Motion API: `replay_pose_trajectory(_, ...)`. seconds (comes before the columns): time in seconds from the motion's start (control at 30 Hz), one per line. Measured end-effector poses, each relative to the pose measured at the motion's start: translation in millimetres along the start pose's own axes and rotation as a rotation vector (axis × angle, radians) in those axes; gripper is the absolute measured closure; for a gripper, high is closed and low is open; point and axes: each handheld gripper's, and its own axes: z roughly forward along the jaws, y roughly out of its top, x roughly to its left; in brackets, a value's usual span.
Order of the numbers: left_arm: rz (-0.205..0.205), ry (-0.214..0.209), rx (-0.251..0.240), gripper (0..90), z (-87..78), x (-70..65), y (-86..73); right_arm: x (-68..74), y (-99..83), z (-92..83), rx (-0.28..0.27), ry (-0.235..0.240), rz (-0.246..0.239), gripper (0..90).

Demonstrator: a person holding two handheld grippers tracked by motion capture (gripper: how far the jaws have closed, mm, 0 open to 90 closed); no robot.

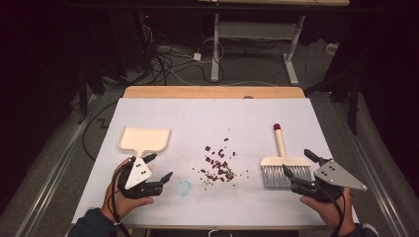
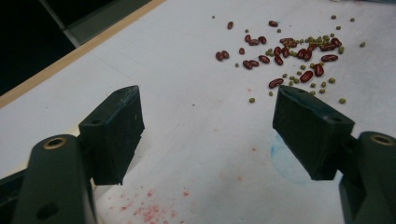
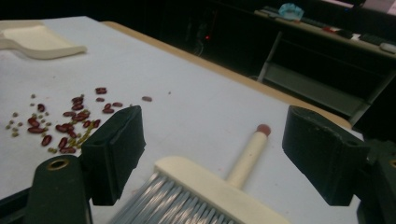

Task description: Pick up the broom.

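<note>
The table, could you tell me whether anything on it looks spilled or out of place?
Yes: red beans and small green ones lie scattered loose mid-table, between the dustpan and the brush. Faint stains also mark the surface: red specks and a blue smudge near the left gripper.

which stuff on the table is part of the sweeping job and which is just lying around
Belongs to the job:
- brush
- dustpan
- scattered beans
- left gripper, right gripper, both open

Just lying about:
- blue stain and red specks on the table cover
- cables on the floor
</note>
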Motion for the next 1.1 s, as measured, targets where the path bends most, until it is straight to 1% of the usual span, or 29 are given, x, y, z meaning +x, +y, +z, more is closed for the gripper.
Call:
replay_pose_trajectory(0.03, -0.001, -0.003, 0.01, 23.7, 2.0, 0.9, -0.7, 0.4, -0.9, 0.7, -0.004, -0.006, -0.012, 21.9)
replay_pose_trajectory(0.07, -0.004, -0.007, 0.013, 23.7, 3.2, 1.7, -1.2, 1.3, -2.2, 1.8, 0.003, -0.011, -0.011, 22.0)
replay_pose_trajectory(0.1, -0.006, -0.011, 0.016, 23.7, 3.9, 2.4, -1.5, 1.8, -3.1, 3.0, 0.015, -0.005, -0.01, 21.7)
replay_pose_trajectory(0.13, -0.008, -0.015, 0.016, 24.1, 4.4, 2.6, -1.7, 3.0, -4.5, 4.9, 0.032, -0.012, -0.021, 21.8)
replay_pose_trajectory(0.23, 0.005, -0.004, 0.015, 24.6, 5.0, 2.0, -2.1, 4.8, -4.2, 5.9, 0.048, -0.012, -0.025, 21.8)
replay_pose_trajectory(0.33, 0.005, -0.005, 0.023, 24.6, 6.3, 2.4, -3.6, 7.0, -0.4, 7.9, 0.053, -0.013, -0.028, 22.5)
replay_pose_trajectory(0.4, -0.002, -0.009, 0.032, 24.7, 7.3, 2.6, -5.0, 6.7, 2.1, 11.8, 0.072, -0.011, -0.033, 23.1)
replay_pose_trajectory(0.43, -0.003, -0.01, 0.04, 24.8, 7.7, 2.6, -5.7, 5.1, 5.4, 17.7, 0.104, -0.014, -0.031, 23.8)
replay_pose_trajectory(0.5, -0.005, -0.016, 0.048, 24.8, 9.1, 1.7, -6.8, 1.4, 9.7, 25.1, 0.145, 0.013, -0.031, 24.3)
replay_pose_trajectory(0.53, -0.001, -0.016, 0.053, 24.8, 10.1, 1.3, -6.9, 1.4, 9.7, 25.1, 0.145, 0.013, -0.031, 24.3)
replay_pose_trajectory(0.57, 0.004, -0.012, 0.057, 24.8, 11.3, 0.9, -6.8, -1.2, 12.1, 30.3, 0.17, 0.009, -0.023, 24.6)
replay_pose_trajectory(0.6, 0.006, -0.012, 0.06, 24.8, 12.6, 0.9, -6.5, -11.0, 17.0, 43.0, 0.224, 0.041, 0.027, 25.0)
replay_pose_trajectory(0.63, 0.006, -0.017, 0.064, 24.8, 14.6, 1.1, -6.2, -16.6, 19.4, 49.9, 0.252, 0.028, 0.047, 26.7)
replay_pose_trajectory(0.67, 0.006, -0.017, 0.064, 24.8, 14.6, 1.1, -6.2, -21.1, 21.2, 55.0, 0.27, 0.017, 0.066, 26.7)
replay_pose_trajectory(0.7, 0.008, -0.022, 0.066, 24.8, 15.7, 1.0, -6.4, -29.2, 24.2, 64.0, 0.301, 0.015, 0.095, 26.0)
replay_pose_trajectory(0.73, 0.013, -0.027, 0.075, 24.8, 16.8, 0.6, -7.1, -33.7, 26.0, 70.2, 0.332, 0.007, 0.113, 26.1)
replay_pose_trajectory(0.77, 0.013, -0.027, 0.075, 24.8, 16.8, 0.6, -7.1, -39.5, 28.2, 79.0, 0.38, -0.013, 0.141, 26.1)
replay_pose_trajectory(0.8, 0.022, -0.03, 0.08, 24.8, 17.1, 0.4, -7.8, -45.0, 29.5, 87.5, 0.408, -0.015, 0.162, 26.7)
replay_pose_trajectory(0.83, 0.022, -0.033, 0.08, 24.8, 17.0, 0.2, -8.0, -50.0, 30.1, 96.2, 0.432, -0.013, 0.182, 28.3)
replay_pose_trajectory(0.9, 0.022, -0.032, 0.079, 24.8, 16.7, 0.7, -8.2, -60.3, 27.3, 115.3, 0.502, -0.017, 0.239, 29.0)
replay_pose_trajectory(0.97, 0.02, -0.033, 0.077, 24.8, 16.7, 1.0, -8.4, -68.3, 19.9, 134.3, 0.575, -0.042, 0.275, 30.2)
replay_pose_trajectory(1.03, 0.018, -0.026, 0.089, 24.8, 17.2, 1.9, -9.3, -71.7, 10.4, 151.9, 0.642, -0.065, 0.277, 32.8)
replay_pose_trajectory(1.07, 0.018, -0.026, 0.089, 24.7, 17.2, 1.9, -9.3, -72.7, 7.0, 156.7, 0.659, -0.069, 0.285, 35.4)
replay_pose_trajectory(1.1, 0.02, -0.025, 0.091, 24.7, 17.2, 2.1, -9.6, -73.0, 2.7, 162.4, 0.683, -0.061, 0.292, 38.6)
